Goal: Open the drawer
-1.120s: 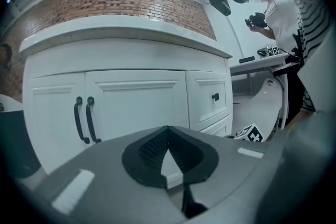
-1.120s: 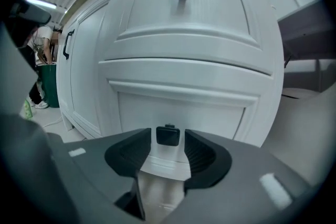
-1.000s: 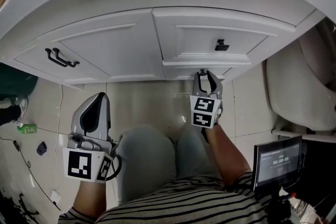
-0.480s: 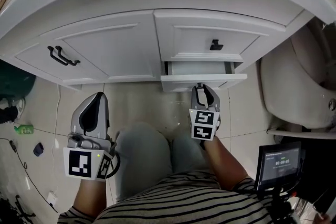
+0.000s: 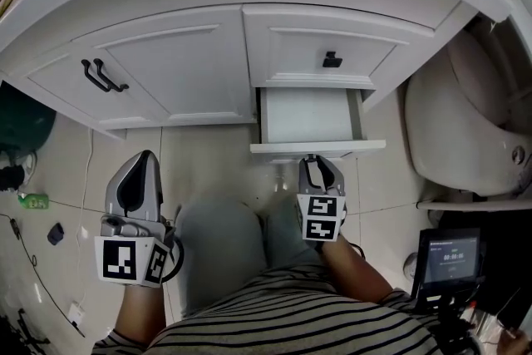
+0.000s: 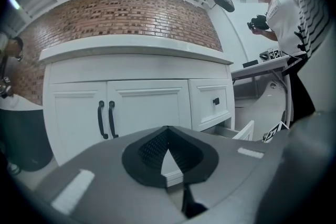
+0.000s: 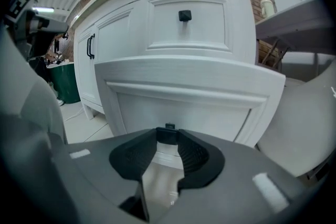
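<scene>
2 drawers sit one above the other at the right end of the white cabinet (image 5: 183, 71). The lower drawer (image 5: 309, 116) stands pulled well out over the tiled floor (image 5: 208, 166), with its inside bare and its front board nearest the person. The upper drawer (image 5: 291, 54) is shut flush.

To my eye the open drawer is a stiff painted box, empty and so probably light. It should run easily as long as the pull stays straight along its slides, and a sideways tug would likely make it bind.

A white toilet (image 5: 457, 120) stands close by on the drawer's right, so there is little room to swing that way. The floor in front of the cabinet doors on the left is open. The person's knees (image 5: 224, 245) are right behind the drawer front, and they limit how much further it can come out.

The right gripper (image 5: 318, 165) reaches the middle of the front board. Its jaws are narrow and clamped on the small black knob (image 7: 168, 134), the only handhold on that face. The knob looks hard and smooth, so I would expect a loose grip to slip off it.

The left gripper (image 5: 140, 164) hangs well apart over the floor facing the doors, with its tips together and nothing between them.
</scene>
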Tool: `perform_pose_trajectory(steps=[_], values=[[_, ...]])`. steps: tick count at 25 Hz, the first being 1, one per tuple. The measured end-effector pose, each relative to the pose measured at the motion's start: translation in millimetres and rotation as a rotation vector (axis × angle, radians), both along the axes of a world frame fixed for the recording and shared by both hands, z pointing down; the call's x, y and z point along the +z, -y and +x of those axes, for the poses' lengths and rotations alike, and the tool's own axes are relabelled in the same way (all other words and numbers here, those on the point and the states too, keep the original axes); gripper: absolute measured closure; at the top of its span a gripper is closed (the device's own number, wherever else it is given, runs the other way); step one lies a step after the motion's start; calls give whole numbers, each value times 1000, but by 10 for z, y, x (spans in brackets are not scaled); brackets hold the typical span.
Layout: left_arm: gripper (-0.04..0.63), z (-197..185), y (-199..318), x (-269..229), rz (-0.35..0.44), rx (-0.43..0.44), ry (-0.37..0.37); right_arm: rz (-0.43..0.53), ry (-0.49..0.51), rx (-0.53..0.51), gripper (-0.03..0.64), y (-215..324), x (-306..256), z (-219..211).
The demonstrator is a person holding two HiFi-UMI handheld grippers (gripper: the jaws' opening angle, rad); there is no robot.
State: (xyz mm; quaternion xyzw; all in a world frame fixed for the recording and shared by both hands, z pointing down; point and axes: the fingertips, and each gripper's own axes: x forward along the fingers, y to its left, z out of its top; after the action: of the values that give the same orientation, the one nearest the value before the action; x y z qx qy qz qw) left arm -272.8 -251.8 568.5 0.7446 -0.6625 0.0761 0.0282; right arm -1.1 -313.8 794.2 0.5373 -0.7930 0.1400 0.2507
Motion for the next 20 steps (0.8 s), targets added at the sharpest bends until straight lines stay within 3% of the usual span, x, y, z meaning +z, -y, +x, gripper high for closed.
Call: perform_pose_trajectory(steps=[9, 20], values=[[580, 59, -193, -110, 44, -4, -3, -92, 9, -37, 492, -688, -2, 115], [580, 239, -135, -158, 70, 32, 9, -111, -34, -64, 488, -773, -7, 138]])
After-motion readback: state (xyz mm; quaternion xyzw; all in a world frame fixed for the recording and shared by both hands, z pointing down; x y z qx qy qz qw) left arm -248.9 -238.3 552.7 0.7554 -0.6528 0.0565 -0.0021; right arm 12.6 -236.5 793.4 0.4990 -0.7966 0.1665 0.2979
